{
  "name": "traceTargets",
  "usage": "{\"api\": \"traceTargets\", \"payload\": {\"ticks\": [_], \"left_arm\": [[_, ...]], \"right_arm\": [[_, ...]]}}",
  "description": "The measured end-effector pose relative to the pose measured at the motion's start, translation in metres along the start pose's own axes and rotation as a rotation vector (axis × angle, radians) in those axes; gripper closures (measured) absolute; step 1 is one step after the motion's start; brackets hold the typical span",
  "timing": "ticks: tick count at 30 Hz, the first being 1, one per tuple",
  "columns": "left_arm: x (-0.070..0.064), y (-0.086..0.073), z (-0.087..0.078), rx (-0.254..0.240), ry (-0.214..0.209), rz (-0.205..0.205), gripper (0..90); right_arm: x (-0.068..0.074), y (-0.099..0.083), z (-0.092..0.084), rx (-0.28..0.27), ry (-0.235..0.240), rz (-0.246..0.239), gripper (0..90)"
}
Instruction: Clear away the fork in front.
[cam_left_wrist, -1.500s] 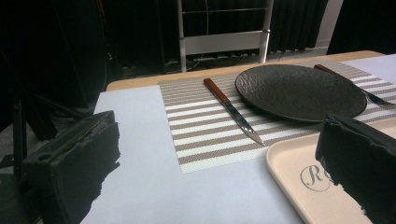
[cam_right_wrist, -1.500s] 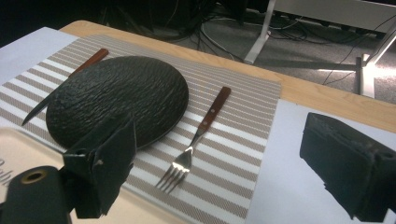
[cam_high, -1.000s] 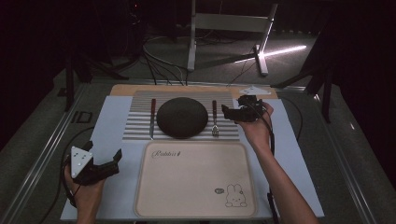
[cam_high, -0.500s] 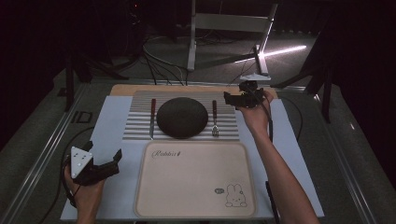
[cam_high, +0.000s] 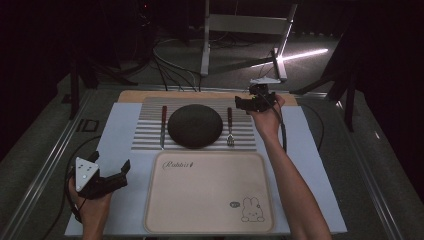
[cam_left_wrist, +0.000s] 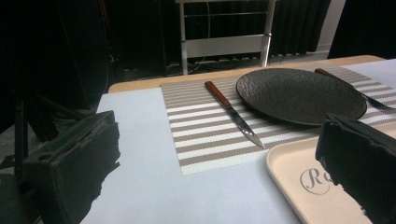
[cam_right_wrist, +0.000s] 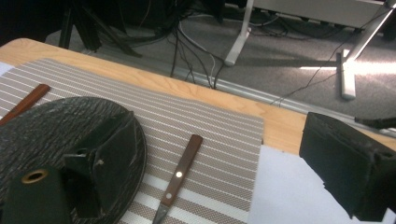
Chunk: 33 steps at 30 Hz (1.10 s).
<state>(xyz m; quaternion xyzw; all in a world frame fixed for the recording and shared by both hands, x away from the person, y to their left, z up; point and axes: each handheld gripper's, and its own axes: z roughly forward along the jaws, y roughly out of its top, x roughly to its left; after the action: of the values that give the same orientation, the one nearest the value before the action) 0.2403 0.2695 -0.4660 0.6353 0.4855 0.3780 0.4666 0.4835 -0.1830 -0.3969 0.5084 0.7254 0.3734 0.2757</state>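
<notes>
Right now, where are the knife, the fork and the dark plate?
knife (cam_left_wrist: 233, 115), left gripper view, on its blade.
fork (cam_high: 230, 125), high view, on its shaft.
dark plate (cam_high: 195, 125), high view, on its centre.

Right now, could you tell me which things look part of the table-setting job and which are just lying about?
Likely the job: plate, knife, fork, placemat, tray, right gripper.
Lying about: floor cables, metal stand.

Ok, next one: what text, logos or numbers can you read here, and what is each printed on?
"Rabbit": cursive script at the far left corner of the beige tray; in the left gripper view the first letters show.
Small oval mark beside the rabbit drawing on the tray: too small to read.
Nothing readable elsewhere.
</notes>
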Motion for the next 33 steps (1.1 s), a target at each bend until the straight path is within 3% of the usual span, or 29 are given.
{"api": "traceTargets", "payload": {"ticks": [16, 23, 33], "left_arm": [[0.001, 0.000, -0.002, -0.008, -0.005, -0.020, 0.1], [0.001, -0.001, -0.002, -0.005, 0.000, -0.024, 0.1], [0.004, -0.002, 0.000, -0.002, 0.011, -0.046, 0.1]], "right_arm": [[0.014, -0.021, 0.042, 0.074, 0.017, 0.043, 11.0], [0.017, -0.038, 0.056, 0.115, 0.013, 0.026, 11.0], [0.014, -0.047, 0.067, 0.162, -0.005, 0.021, 13.7]]}}
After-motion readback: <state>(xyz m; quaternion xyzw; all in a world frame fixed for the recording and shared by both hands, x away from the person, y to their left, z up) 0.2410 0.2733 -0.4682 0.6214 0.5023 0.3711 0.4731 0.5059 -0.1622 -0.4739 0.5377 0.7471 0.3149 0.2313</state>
